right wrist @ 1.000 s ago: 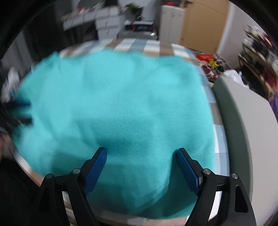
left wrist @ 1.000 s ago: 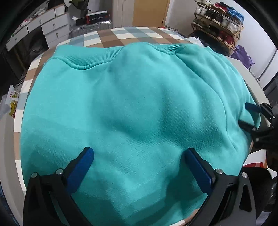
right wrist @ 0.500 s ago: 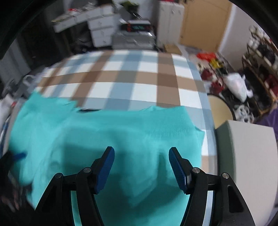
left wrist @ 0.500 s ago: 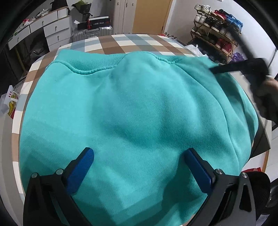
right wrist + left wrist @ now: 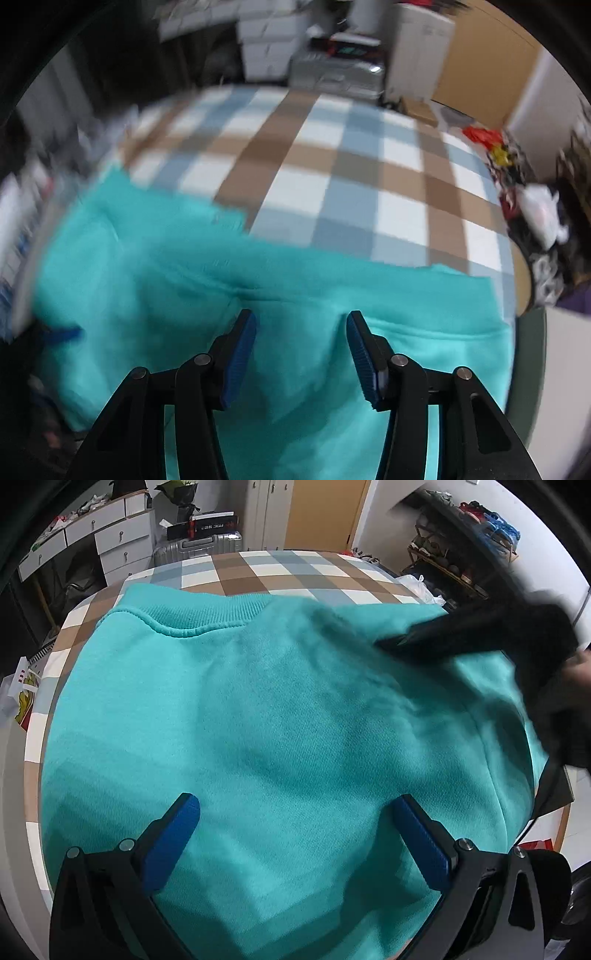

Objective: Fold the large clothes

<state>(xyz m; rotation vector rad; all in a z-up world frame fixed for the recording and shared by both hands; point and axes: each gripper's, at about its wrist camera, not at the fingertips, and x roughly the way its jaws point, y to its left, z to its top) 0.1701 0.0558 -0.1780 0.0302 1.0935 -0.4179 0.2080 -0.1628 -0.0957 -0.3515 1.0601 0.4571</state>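
A large teal sweatshirt (image 5: 266, 709) lies spread over a round table with a checked cloth (image 5: 280, 572). Its ribbed hem (image 5: 199, 616) is at the far side. My left gripper (image 5: 295, 819) is open and hovers over the near part of the sweatshirt. My right gripper (image 5: 301, 332) is open with the jaws narrowed, low over the sweatshirt (image 5: 192, 295) near its far edge, with a raised fold of fabric between the fingers. It also shows in the left wrist view (image 5: 461, 635) as a blurred black shape at the far right of the garment.
The checked cloth (image 5: 332, 177) lies beyond the sweatshirt. White drawers (image 5: 110, 542) and a silver suitcase (image 5: 199, 546) stand behind the table. A shoe rack (image 5: 465, 546) is at the right. Bags lie on the floor at the right (image 5: 535, 210).
My right gripper has swung from the near right edge to the far right of the sweatshirt and its jaws have narrowed. My left gripper has stayed almost still.
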